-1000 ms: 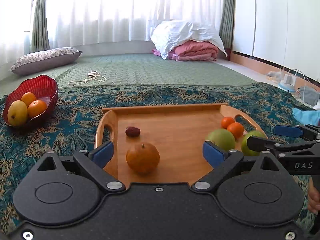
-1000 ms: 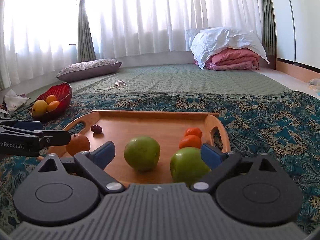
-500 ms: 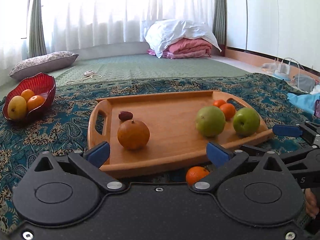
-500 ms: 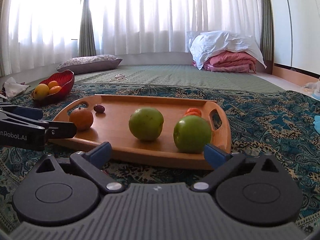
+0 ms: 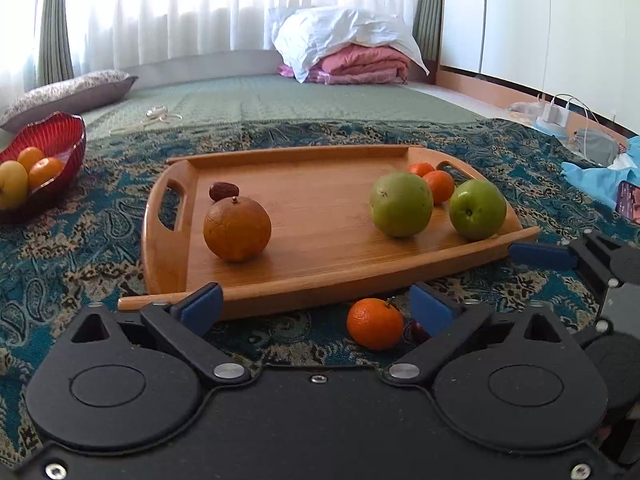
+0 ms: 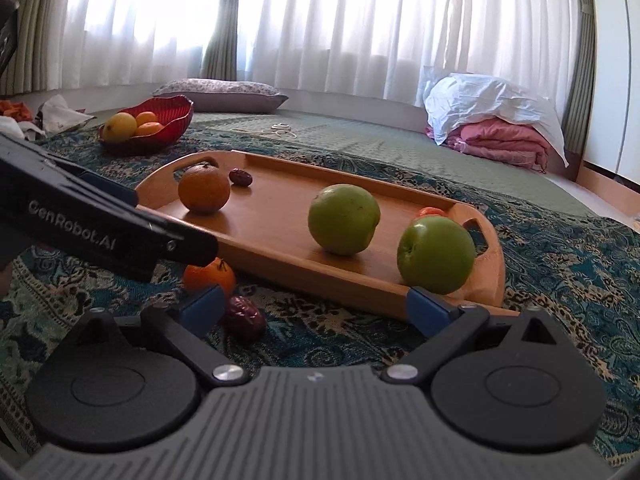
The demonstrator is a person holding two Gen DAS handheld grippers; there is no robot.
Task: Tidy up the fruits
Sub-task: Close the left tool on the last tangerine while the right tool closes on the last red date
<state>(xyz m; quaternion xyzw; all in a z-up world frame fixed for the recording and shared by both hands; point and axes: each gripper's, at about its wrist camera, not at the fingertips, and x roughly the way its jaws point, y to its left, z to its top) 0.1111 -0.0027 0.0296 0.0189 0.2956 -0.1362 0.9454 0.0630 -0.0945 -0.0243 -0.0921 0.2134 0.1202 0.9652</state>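
A small tangerine (image 5: 375,323) lies on the patterned cloth (image 5: 60,264) just before the wooden tray (image 5: 320,216), inside the left claw (image 5: 316,306), whose spread jaws have been narrowing, gripping nothing. Closing off-centre could roll it against the date (image 6: 246,318). The right claw (image 6: 316,306) is open, empty.

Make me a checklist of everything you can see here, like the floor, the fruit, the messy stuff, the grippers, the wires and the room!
Surface: patterned teal cloth spread over a green mat.
Job's things: wooden tray holding a large orange, a date, two green apples and two small tangerines. One tangerine and a dark red date lie on the cloth beside the tray. Red bowl holds a yellow fruit and oranges.
Clutter: blue cloth, crumpled items.
Grippers: left gripper open, jaws just been closing, empty; right gripper open, empty.
Cables: white charger leads; cord on the mat.
Surroundings: curtains, pillow, folded bedding.
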